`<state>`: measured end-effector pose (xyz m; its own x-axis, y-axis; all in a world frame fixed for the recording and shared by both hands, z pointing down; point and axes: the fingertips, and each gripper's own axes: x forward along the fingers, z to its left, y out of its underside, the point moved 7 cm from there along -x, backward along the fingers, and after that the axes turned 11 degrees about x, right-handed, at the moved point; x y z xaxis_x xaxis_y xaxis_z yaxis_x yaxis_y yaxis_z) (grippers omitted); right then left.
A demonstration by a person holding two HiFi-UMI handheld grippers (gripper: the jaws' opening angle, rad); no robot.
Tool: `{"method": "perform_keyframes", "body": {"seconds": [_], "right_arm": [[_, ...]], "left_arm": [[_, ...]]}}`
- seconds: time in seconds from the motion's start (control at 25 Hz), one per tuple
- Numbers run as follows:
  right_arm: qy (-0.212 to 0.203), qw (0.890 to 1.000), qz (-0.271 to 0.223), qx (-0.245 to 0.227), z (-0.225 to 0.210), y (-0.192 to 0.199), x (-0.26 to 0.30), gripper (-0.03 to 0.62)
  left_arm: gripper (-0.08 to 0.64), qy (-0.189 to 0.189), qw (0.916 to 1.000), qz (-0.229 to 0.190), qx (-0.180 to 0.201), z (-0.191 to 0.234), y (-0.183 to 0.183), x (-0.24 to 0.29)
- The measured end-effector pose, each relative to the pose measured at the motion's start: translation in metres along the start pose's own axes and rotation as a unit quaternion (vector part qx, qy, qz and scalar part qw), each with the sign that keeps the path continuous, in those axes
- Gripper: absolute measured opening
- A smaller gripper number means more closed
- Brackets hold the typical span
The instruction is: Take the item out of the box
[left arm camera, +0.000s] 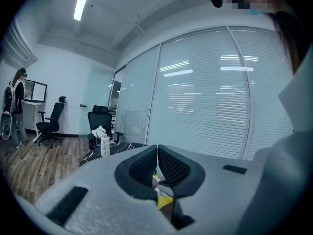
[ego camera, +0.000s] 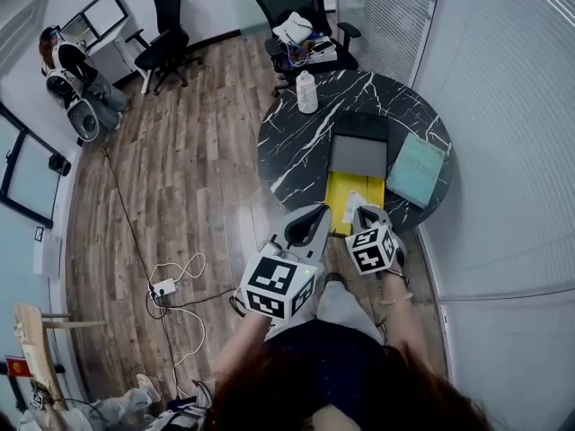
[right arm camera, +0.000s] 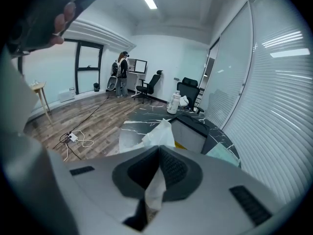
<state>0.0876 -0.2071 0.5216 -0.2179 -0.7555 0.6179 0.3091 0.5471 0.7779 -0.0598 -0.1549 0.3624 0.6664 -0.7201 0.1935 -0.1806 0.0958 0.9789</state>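
Nearest, the left claw (left arm camera: 157,151) is pressed closed with nothing between its jaws. To its right, the right claw (right arm camera: 159,151) pinches the crumpled white item (right arm camera: 157,135) above the near yellow end of the open box (ego camera: 358,155) on the tabletop (ego camera: 296,142). A teal pad (ego camera: 415,171) lies just right of the box.

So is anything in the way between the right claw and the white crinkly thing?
Nothing visible is in the way. The right claw is shut right on the white crinkly wrapper, which sticks up between its jaws.

Bare tabletop (ego camera: 292,146) L of box (ego camera: 358,155); bottle (ego camera: 307,92) far edge, pad (ego camera: 415,171) R.
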Motion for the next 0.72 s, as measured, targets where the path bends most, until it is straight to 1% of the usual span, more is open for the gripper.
{"method": "perform_keyframes", "body": {"seconds": [0.52, 0.72], "right_arm": [[0.022, 0.999, -0.04, -0.005, 0.021, -0.007, -0.05, 0.025], [0.026, 0.998, -0.057, 0.006, 0.031, -0.009, -0.073, 0.025]], "left_arm": [[0.028, -0.005, 0.9997, -0.024, 0.009, -0.017, -0.004, -0.049], [0.028, -0.004, 0.9994, -0.033, 0.009, -0.023, -0.006, -0.067]]}}
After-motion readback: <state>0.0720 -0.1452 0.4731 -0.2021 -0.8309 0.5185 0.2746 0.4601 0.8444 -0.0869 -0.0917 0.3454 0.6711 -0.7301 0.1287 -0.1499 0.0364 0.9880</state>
